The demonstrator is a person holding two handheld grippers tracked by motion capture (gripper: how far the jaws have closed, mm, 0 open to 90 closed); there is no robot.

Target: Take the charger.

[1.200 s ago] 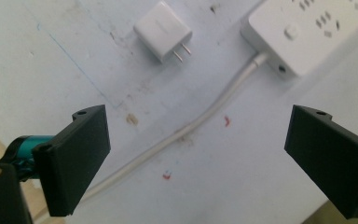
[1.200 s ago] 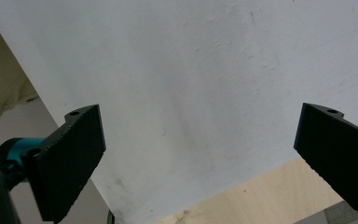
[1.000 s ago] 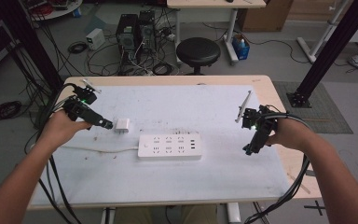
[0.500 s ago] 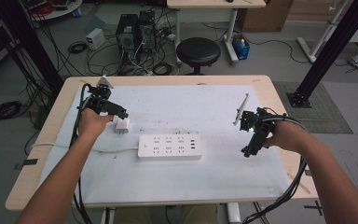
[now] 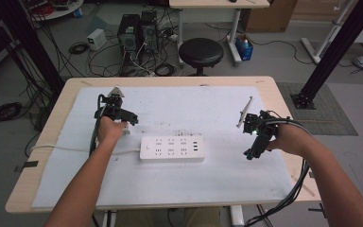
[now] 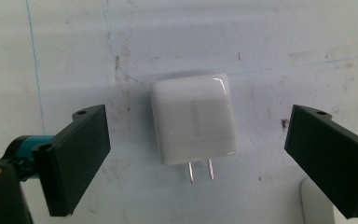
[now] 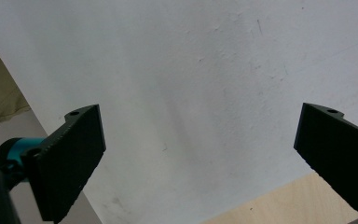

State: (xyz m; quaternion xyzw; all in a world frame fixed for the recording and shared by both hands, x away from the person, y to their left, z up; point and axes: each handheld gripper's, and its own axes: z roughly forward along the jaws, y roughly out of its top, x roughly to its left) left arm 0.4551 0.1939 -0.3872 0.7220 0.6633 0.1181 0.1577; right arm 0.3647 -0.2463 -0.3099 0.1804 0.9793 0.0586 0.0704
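White charger [image 6: 193,123], glossy, with faint grey lettering on its face and two silver prongs; I see it on the white mat [image 6: 270,42], which carries a thin blue line and scattered dark specks; my left gripper [image 6: 196,161] has matte black jaws and a teal part at the base; my right gripper [image 7: 200,158] shows the same black and teal; white power strip [image 5: 172,148] with grey socket slots and a white cable; pale wood table [image 5: 283,101] bordering the mat; black stool [image 5: 200,51] on the grey floor.
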